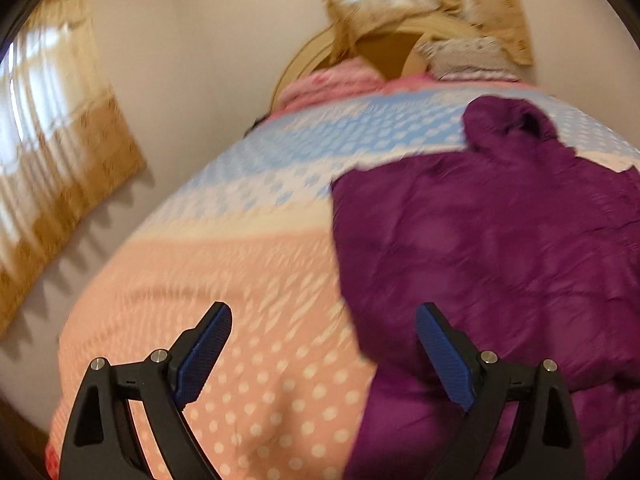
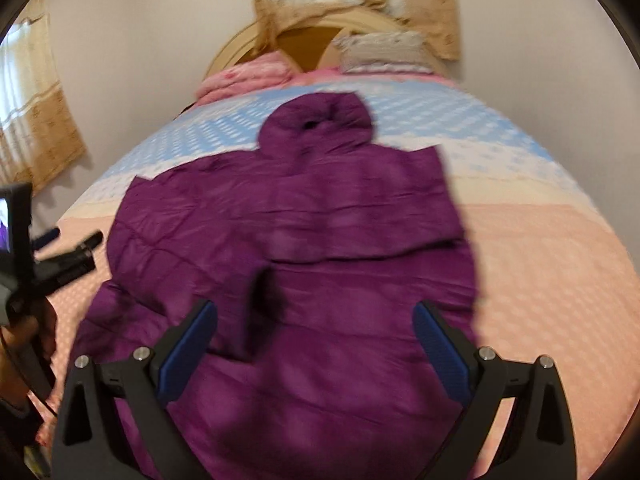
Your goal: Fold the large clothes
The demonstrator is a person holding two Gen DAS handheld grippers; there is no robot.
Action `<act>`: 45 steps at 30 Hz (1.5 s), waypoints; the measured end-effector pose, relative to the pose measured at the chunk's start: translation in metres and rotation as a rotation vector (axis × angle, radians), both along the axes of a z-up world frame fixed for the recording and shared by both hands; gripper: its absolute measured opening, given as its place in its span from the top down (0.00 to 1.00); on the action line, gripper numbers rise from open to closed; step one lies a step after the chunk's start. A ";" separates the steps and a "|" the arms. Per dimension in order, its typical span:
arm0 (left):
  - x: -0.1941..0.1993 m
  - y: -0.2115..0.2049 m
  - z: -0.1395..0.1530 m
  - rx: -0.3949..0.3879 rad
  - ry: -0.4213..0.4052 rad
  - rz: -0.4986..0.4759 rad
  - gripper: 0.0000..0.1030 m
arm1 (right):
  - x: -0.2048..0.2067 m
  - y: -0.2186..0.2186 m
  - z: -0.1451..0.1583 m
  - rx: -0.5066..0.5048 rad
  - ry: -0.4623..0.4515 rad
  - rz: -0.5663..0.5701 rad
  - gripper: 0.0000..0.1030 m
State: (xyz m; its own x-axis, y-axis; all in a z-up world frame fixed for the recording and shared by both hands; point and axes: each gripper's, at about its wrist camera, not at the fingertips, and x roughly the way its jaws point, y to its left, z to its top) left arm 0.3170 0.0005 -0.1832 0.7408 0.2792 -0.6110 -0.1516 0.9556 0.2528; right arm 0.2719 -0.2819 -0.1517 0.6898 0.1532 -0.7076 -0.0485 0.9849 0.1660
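A large purple hooded puffer jacket (image 2: 320, 240) lies flat on the bed, hood (image 2: 320, 124) toward the headboard, both sleeves folded across its body. In the left wrist view the jacket (image 1: 500, 260) fills the right side. My right gripper (image 2: 314, 320) is open and empty, hovering above the jacket's lower middle. My left gripper (image 1: 324, 328) is open and empty, above the bedspread at the jacket's left edge. It also shows in the right wrist view (image 2: 60, 252), at the far left, held by a hand.
The bed has a pink and blue dotted bedspread (image 1: 240, 280). A pink folded blanket (image 2: 248, 76) and a patterned pillow (image 2: 380, 52) lie by the wooden headboard (image 2: 304, 40). Beige curtains (image 1: 60, 140) hang on the left wall and behind the bed.
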 end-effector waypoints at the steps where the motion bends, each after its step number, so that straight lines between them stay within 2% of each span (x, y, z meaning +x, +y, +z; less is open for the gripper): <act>1: 0.001 0.005 -0.005 -0.022 0.016 0.011 0.09 | 0.008 0.007 -0.008 0.018 0.027 0.017 0.04; 2: 0.002 0.009 -0.010 -0.045 0.032 0.018 0.09 | 0.018 0.013 -0.015 0.036 0.057 0.037 0.15; 3: 0.003 0.012 -0.015 -0.056 0.046 0.023 0.09 | 0.027 0.018 -0.023 0.055 0.096 0.057 0.49; 4: 0.003 0.013 -0.020 -0.050 0.058 0.029 0.09 | 0.033 0.022 -0.029 0.065 0.129 0.068 0.69; 5: 0.003 0.012 -0.024 -0.044 0.063 0.030 0.09 | 0.037 0.022 -0.031 0.072 0.142 0.068 0.85; 9: 0.005 0.017 -0.038 -0.045 0.086 0.038 0.09 | 0.028 0.010 -0.007 0.052 0.055 0.022 0.89; 13: 0.006 0.023 -0.044 -0.068 0.112 0.048 0.09 | 0.018 -0.026 0.014 0.033 -0.014 -0.084 0.90; 17: 0.007 0.020 -0.045 -0.049 0.116 0.043 0.09 | 0.019 -0.054 0.011 0.012 -0.001 -0.162 0.90; 20: 0.008 0.019 -0.045 -0.038 0.126 0.038 0.09 | 0.026 -0.067 -0.008 -0.026 0.040 -0.212 0.89; 25: 0.010 0.017 -0.035 -0.019 0.136 0.016 0.09 | 0.036 -0.076 -0.030 -0.090 0.099 -0.237 0.81; 28: 0.012 0.016 -0.013 -0.041 0.107 0.001 0.09 | 0.034 -0.082 -0.026 -0.065 0.108 -0.256 0.70; 29: 0.015 0.012 -0.001 -0.045 0.082 -0.008 0.09 | 0.031 -0.085 -0.021 -0.058 0.094 -0.271 0.58; 30: 0.018 0.009 0.007 -0.046 0.065 -0.016 0.09 | 0.027 -0.087 -0.013 -0.059 0.066 -0.300 0.52; 33: 0.034 -0.009 0.032 -0.055 0.000 -0.043 0.09 | 0.016 -0.086 0.012 -0.074 -0.007 -0.360 0.51; 36: 0.056 -0.034 0.041 -0.102 -0.040 -0.094 0.09 | 0.023 -0.065 0.032 -0.094 -0.062 -0.324 0.50; 38: 0.069 -0.050 0.035 -0.096 -0.038 -0.099 0.09 | 0.033 -0.048 0.036 -0.138 -0.072 -0.303 0.50; 40: 0.082 -0.068 0.020 -0.089 -0.032 -0.128 0.09 | 0.046 -0.042 0.031 -0.090 -0.072 -0.271 0.50; 41: 0.089 -0.074 0.012 -0.081 -0.013 -0.132 0.09 | 0.052 -0.040 0.026 -0.061 -0.070 -0.245 0.53; 45: 0.112 -0.091 -0.032 -0.044 0.096 -0.122 0.09 | 0.079 -0.036 -0.019 -0.056 0.035 -0.217 0.67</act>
State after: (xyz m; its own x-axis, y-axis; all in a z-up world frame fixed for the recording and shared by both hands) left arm 0.4290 -0.0908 -0.2152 0.7051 0.1619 -0.6904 -0.0106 0.9759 0.2181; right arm 0.3513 -0.3181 -0.1704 0.6773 -0.0362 -0.7348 0.1706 0.9793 0.1090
